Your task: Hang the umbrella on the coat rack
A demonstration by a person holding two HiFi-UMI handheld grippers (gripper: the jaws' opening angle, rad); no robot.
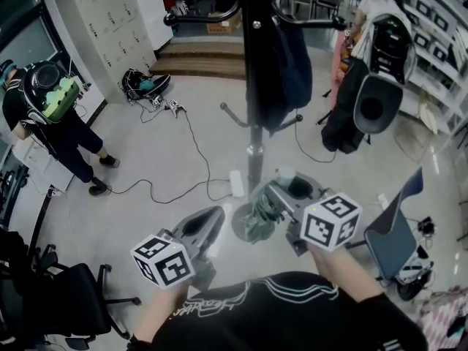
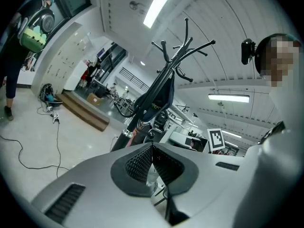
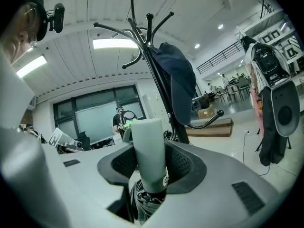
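Observation:
The black coat rack [image 1: 254,86] stands just ahead of me, with a dark jacket [image 1: 289,72] hanging on it. My right gripper [image 1: 290,189] is shut on the pale handle of a folded grey-green umbrella [image 1: 259,214], whose fabric hangs below the jaws near the rack's base. In the right gripper view the umbrella handle [image 3: 149,151] stands upright between the pads of the right gripper [image 3: 151,163], with the rack's hooks [image 3: 142,37] high above. My left gripper [image 1: 208,219] is beside it, shut and empty. In the left gripper view the left gripper [image 2: 152,163] has its pads together, and the coat rack [image 2: 164,80] is ahead.
A person with a backpack [image 1: 44,93] stands at the left and another person [image 1: 376,64] at the right. A cable [image 1: 190,152] and a power strip [image 1: 236,183] lie on the floor by the rack. An office chair [image 1: 66,291] is at lower left, a blue chair [image 1: 398,225] at right.

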